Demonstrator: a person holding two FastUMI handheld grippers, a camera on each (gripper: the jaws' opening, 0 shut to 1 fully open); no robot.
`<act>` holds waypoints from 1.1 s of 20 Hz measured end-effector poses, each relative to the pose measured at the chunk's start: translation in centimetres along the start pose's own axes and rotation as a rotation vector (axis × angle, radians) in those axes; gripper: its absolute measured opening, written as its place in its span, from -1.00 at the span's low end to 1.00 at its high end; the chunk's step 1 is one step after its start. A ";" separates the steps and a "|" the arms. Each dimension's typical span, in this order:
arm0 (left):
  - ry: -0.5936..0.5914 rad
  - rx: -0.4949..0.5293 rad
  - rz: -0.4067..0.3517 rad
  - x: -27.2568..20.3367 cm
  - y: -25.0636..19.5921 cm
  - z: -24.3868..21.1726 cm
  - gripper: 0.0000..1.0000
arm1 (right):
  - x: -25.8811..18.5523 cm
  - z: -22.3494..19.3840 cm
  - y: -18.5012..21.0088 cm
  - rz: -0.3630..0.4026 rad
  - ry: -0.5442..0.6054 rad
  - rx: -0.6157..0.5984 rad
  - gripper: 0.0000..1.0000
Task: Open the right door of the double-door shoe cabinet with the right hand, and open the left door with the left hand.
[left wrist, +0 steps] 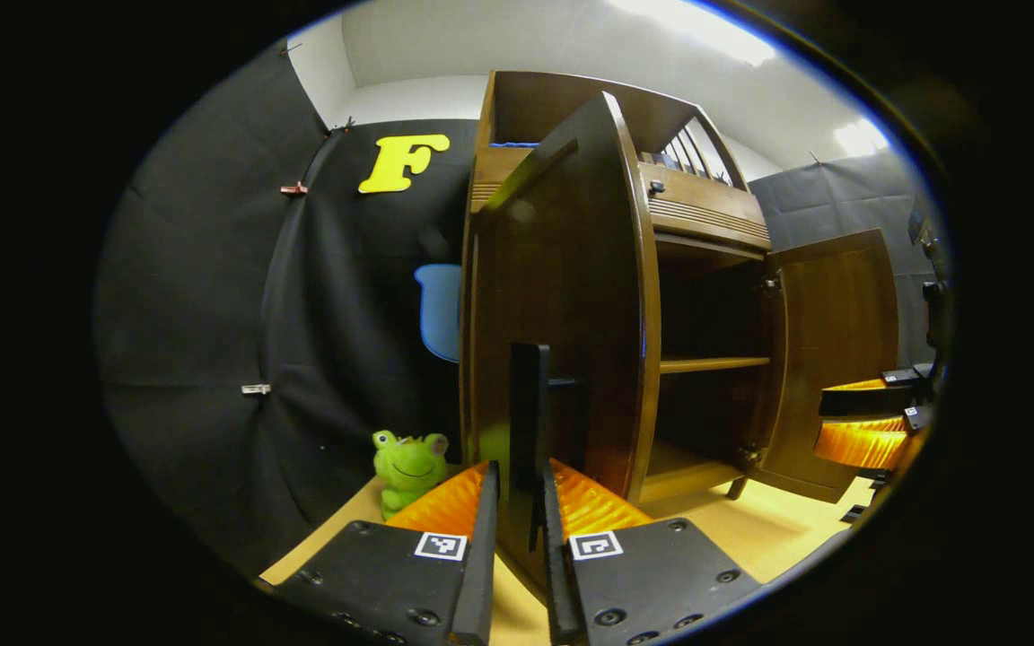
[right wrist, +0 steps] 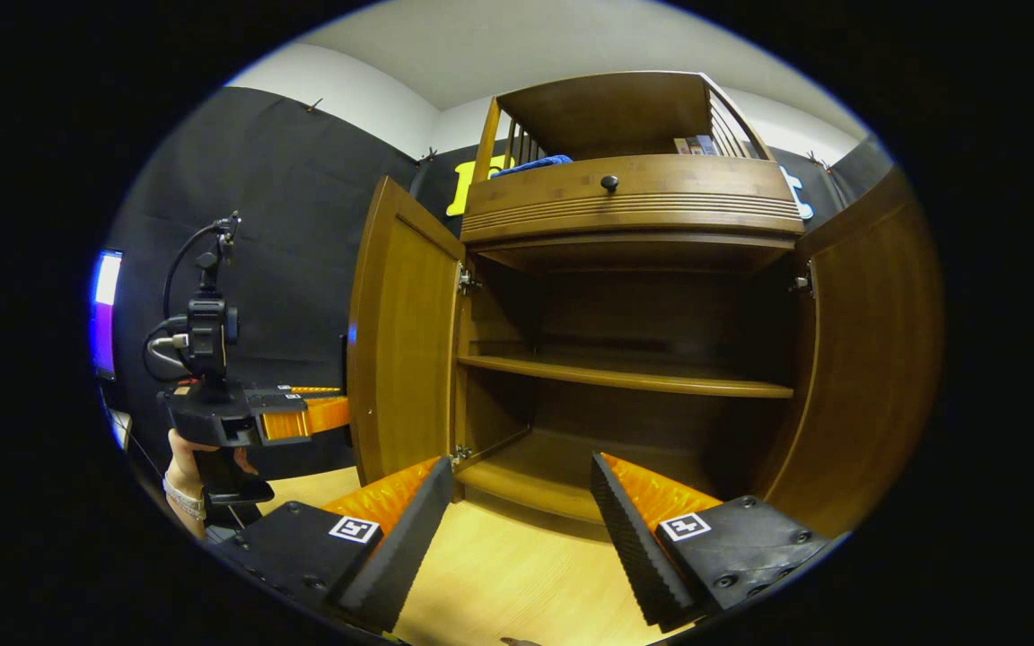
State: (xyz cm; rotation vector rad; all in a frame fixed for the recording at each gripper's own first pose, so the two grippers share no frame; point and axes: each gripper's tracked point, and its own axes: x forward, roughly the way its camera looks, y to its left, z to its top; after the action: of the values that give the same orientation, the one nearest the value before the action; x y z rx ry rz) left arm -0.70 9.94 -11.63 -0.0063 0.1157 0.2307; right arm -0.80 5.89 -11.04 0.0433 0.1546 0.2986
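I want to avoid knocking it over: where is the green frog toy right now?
In the left gripper view, the frog toy sits low left on the floor, beside the cabinet's left door.

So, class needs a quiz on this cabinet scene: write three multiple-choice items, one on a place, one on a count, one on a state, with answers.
1. Where is the frog toy?
A. On the inner shelf
B. On the floor left of the cabinet
C. On top of the cabinet

2. How many round knobs show on the drawer front?
A. One
B. Two
C. Four

3. What state is the right hand-held gripper in?
A. Shut on a door
B. Open, holding nothing
C. Shut on a shoe

Answers:
1 B: the left gripper view shows the toy low beside the cabinet's side.
2 A: the right gripper view shows a single knob.
3 B: its fingers stand wide apart before the open cabinet, both doors swung out.
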 end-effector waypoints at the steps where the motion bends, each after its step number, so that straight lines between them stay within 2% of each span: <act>1: -0.001 -0.003 0.015 0.2 0.5 0.0 -0.46 | 0.3 0.0 0.3 0.008 0.002 0.001 0.92; 2: -0.007 0.000 0.033 -0.2 1.3 0.2 -0.46 | 0.4 -0.1 0.7 0.015 0.004 0.001 0.95; 4: -0.018 0.006 0.074 -0.9 2.9 0.5 -0.58 | 0.7 -0.3 1.3 0.024 0.008 -0.002 0.95; 7: -0.039 -0.007 0.088 -2.2 3.8 1.3 -0.60 | 1.4 -0.4 2.0 0.035 0.017 -0.001 0.92; 10: -0.056 -0.006 0.124 -4.1 5.1 2.1 -0.60 | 1.6 -0.4 2.9 0.048 0.020 0.000 0.99; 15: -0.069 -0.027 0.077 -6.8 3.3 4.2 -0.60 | 0.6 0.7 3.2 0.038 -0.009 0.004 0.95; 16: -0.063 -0.019 0.053 -7.3 2.2 4.3 -0.60 | 0.3 0.9 2.9 0.028 -0.016 0.005 0.90; 17: -0.071 -0.015 0.027 -7.8 1.2 4.8 -0.59 | -0.2 1.2 2.7 0.015 -0.022 0.004 0.95; 18: -0.079 -0.012 -0.006 -8.1 -0.2 5.2 -0.50 | -0.5 1.5 2.5 0.001 -0.026 0.002 0.92; 19: -0.086 -0.011 -0.033 -8.3 -1.2 5.6 -0.54 | -1.0 1.8 2.1 -0.014 -0.030 -0.001 0.92; 22: -0.089 -0.005 -0.130 -8.7 -4.5 6.1 -0.22 | -2.5 2.6 0.9 -0.054 -0.039 -0.016 0.92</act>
State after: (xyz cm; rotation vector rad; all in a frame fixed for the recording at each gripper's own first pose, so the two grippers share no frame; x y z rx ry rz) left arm -7.41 3.71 -4.61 -0.0084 0.0260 0.1008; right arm -3.02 6.00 -8.07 0.0287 0.1145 0.2447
